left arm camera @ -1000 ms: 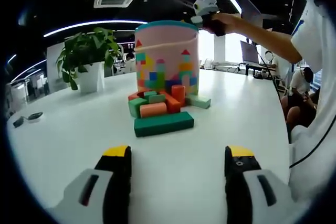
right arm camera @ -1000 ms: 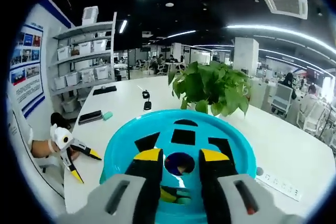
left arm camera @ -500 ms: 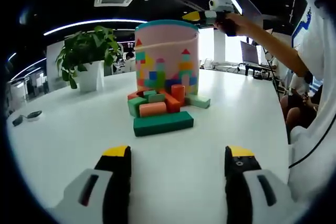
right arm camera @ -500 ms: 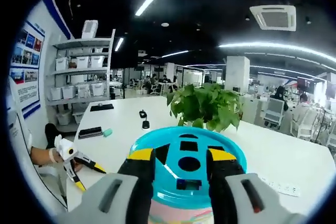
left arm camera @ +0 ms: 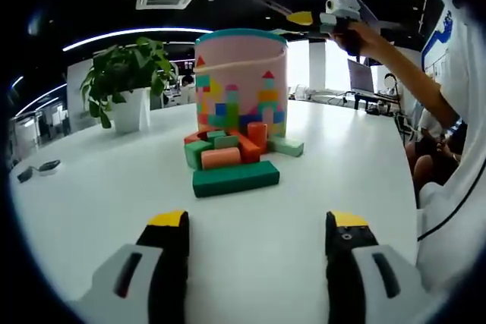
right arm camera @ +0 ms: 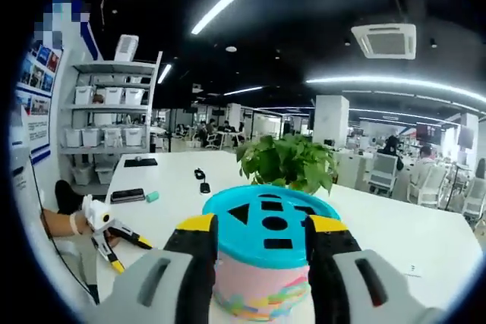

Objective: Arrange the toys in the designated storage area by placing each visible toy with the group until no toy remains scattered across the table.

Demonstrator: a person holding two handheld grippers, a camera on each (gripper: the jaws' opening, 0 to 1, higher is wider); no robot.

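A pink toy bucket (left arm camera: pixel 241 81) with a teal shape-sorter lid (right arm camera: pixel 269 218) stands on the white table (left arm camera: pixel 114 202). At its foot lie several foam blocks: a long green block (left arm camera: pixel 235 178), an orange block (left arm camera: pixel 221 158), a red cylinder (left arm camera: pixel 258 136) and smaller green ones. My left gripper (left arm camera: pixel 258 225) rests low over the table in front of the blocks, open and empty. My right gripper (right arm camera: pixel 262 227) hangs above and behind the lid, open with nothing between its fingers. From the left gripper view the right gripper (left arm camera: pixel 304 20) shows up high, right of the bucket.
A potted plant (left arm camera: pixel 125 85) stands left of the bucket. A phone (right arm camera: pixel 127 196) and small items lie farther along the table. The person's arm and body (left arm camera: pixel 456 111) fill the right side. My left gripper (right arm camera: pixel 130 256) shows at the left.
My right gripper has drawn up and back from the lid's holes, and its jaws have widened. The left gripper and the blocks have not moved.
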